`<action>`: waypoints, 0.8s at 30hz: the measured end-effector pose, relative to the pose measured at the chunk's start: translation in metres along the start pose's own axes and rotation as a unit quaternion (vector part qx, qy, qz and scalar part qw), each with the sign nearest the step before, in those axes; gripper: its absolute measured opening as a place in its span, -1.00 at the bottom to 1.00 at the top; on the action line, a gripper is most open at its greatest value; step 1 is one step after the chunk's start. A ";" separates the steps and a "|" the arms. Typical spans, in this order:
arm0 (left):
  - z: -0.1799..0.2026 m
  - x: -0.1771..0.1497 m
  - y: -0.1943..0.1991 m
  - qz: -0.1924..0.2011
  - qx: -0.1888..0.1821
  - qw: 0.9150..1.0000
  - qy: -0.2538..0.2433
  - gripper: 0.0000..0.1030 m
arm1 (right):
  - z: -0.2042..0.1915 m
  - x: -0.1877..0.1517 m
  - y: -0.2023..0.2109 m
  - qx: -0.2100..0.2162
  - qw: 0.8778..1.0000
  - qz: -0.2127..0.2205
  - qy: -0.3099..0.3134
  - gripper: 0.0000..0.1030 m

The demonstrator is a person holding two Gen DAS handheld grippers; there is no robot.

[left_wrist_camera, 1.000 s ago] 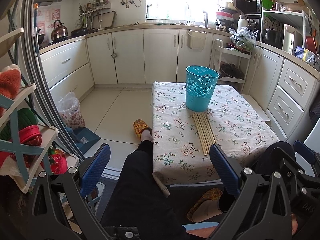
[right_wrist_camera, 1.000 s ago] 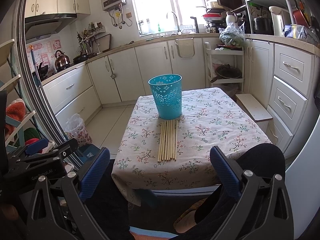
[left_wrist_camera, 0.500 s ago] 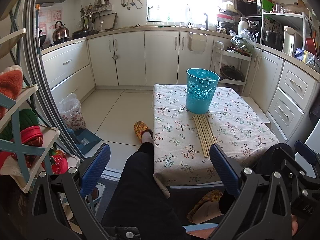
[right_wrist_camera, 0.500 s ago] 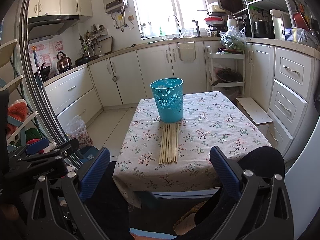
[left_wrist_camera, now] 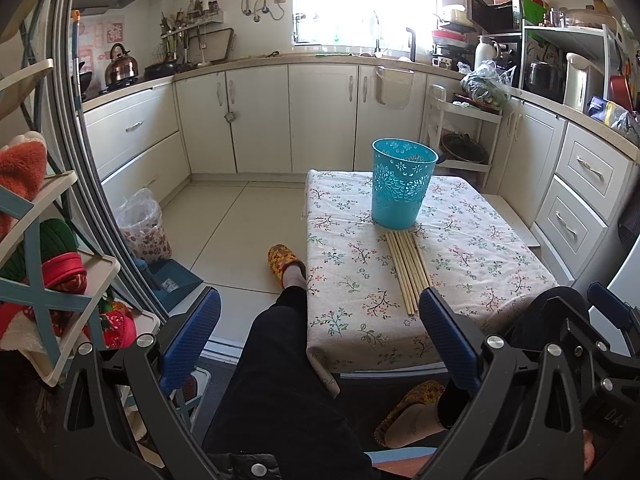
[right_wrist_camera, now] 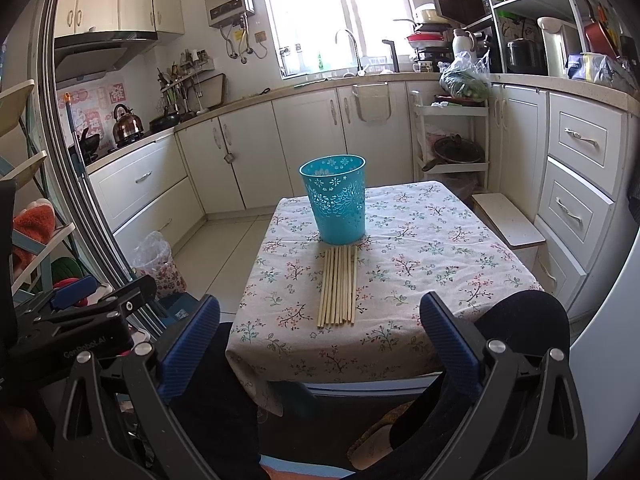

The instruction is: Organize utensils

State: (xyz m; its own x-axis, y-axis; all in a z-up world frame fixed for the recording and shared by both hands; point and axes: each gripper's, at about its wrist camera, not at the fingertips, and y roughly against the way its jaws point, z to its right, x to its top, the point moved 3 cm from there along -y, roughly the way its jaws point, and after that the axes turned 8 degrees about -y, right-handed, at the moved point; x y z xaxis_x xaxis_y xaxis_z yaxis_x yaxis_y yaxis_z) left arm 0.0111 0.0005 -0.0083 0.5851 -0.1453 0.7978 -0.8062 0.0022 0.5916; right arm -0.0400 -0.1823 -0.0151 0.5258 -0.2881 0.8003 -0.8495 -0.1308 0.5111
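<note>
- Turquoise plastic basket (right_wrist_camera: 334,200) with cut-out flower patterning stands upright on the counter (right_wrist_camera: 440,248), which is covered by a floral cloth.
- Pale wooden chopsticks (right_wrist_camera: 339,286) lie side by side in a flat row on the cloth, far ends just beside the basket's base.
- The left hand-held gripper (left_wrist_camera: 320,336) is spread wide with nothing between its blue pads, held back from the counter's near edge.
- The right hand-held gripper (right_wrist_camera: 320,340) is likewise wide apart and empty.

One turquoise perforated basket (right_wrist_camera: 333,198) stood on the tabletop (right_wrist_camera: 440,248), with about eight wooden chopsticks (right_wrist_camera: 338,286) lying side by side.
</note>
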 end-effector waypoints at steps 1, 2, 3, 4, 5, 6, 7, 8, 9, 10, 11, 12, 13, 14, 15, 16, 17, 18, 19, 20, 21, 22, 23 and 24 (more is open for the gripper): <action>0.000 0.000 0.000 0.000 0.000 1.000 0.000 0.85 | 0.000 0.000 0.000 0.000 1.000 0.000 0.000 0.86; 0.000 0.000 0.000 0.000 0.000 1.000 0.000 0.85 | 0.000 0.000 0.000 0.000 1.000 0.001 0.000 0.86; 0.000 0.000 0.000 0.000 -0.001 1.000 0.000 0.85 | 0.000 0.000 0.000 0.000 1.000 0.001 0.000 0.86; 0.000 0.000 0.001 0.000 -0.002 1.000 0.001 0.85 | 0.000 0.000 0.000 0.000 1.000 0.001 0.000 0.86; 0.000 0.001 0.001 0.001 -0.003 1.000 0.001 0.85 | 0.000 0.000 0.000 0.000 1.000 0.000 0.000 0.86; 0.000 0.001 0.002 0.001 -0.003 1.000 0.000 0.85 | 0.000 0.000 0.000 0.000 1.000 0.000 0.000 0.86; 0.000 0.001 0.003 0.001 -0.004 1.000 0.000 0.85 | 0.000 0.000 0.000 0.000 1.000 -0.001 0.000 0.86; 0.000 0.001 0.003 0.001 -0.004 1.000 0.000 0.85 | 0.000 -0.001 0.000 0.000 1.000 -0.001 0.000 0.86; 0.001 0.001 0.003 0.001 -0.005 1.000 0.000 0.85 | 0.000 -0.001 0.000 0.000 1.000 -0.001 0.000 0.86; 0.001 0.001 0.004 0.001 -0.005 1.000 0.000 0.85 | 0.000 -0.001 0.000 0.000 1.000 0.000 0.000 0.86; 0.001 0.001 0.004 0.001 -0.005 1.000 0.000 0.85 | 0.000 -0.001 0.000 0.000 1.000 0.000 0.000 0.86; 0.001 0.001 0.004 0.001 -0.005 1.000 0.000 0.85 | 0.000 -0.001 0.000 0.000 1.000 0.000 0.000 0.86; 0.001 0.001 0.004 0.001 -0.005 1.000 0.000 0.85 | 0.000 -0.001 0.000 0.000 1.000 -0.001 0.000 0.86; 0.001 0.001 0.004 0.001 -0.005 1.000 0.000 0.85 | 0.000 -0.001 0.000 0.000 1.000 0.000 0.000 0.86; 0.001 0.001 0.004 0.001 -0.005 1.000 0.000 0.85 | 0.000 -0.001 0.000 0.000 1.000 0.000 0.000 0.86; 0.001 0.001 0.004 0.001 -0.005 1.000 0.000 0.85 | 0.000 -0.001 0.000 0.000 1.000 0.000 0.000 0.86; 0.001 0.001 0.003 0.001 -0.005 1.000 0.000 0.85 | 0.000 -0.001 0.000 0.000 1.000 0.000 0.000 0.86; 0.001 0.001 0.004 0.001 -0.005 1.000 0.000 0.85 | 0.000 -0.001 0.000 0.000 1.000 -0.001 0.000 0.86; 0.001 0.001 0.004 0.001 -0.005 1.000 0.000 0.85 | 0.000 -0.001 0.000 0.000 1.000 -0.001 0.000 0.86; 0.001 0.001 0.004 0.001 -0.005 1.000 0.000 0.85 | 0.000 -0.001 0.000 0.000 1.000 -0.001 -0.001 0.86; 0.001 0.001 0.004 0.001 -0.005 1.000 0.000 0.85 | 0.000 -0.001 0.000 0.001 1.000 -0.001 0.000 0.86; 0.001 0.001 0.004 0.001 -0.005 1.000 0.000 0.85 | 0.000 -0.001 0.000 0.001 1.000 -0.001 -0.001 0.86; 0.001 0.001 0.004 0.001 -0.005 1.000 0.000 0.85 | 0.000 -0.001 0.000 0.000 1.000 -0.001 -0.001 0.86; 0.002 0.000 0.004 0.001 -0.005 1.000 0.000 0.85 | 0.000 -0.001 0.000 0.000 1.000 0.000 0.000 0.86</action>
State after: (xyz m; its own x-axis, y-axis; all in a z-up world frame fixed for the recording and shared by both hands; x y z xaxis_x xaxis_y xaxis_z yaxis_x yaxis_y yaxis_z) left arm 0.0080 -0.0010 -0.0061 0.5835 -0.1462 0.7988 -0.8063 0.0130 0.5914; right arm -0.0409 -0.1816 -0.0159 0.5265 -0.2888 0.7996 -0.8491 -0.1318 0.5114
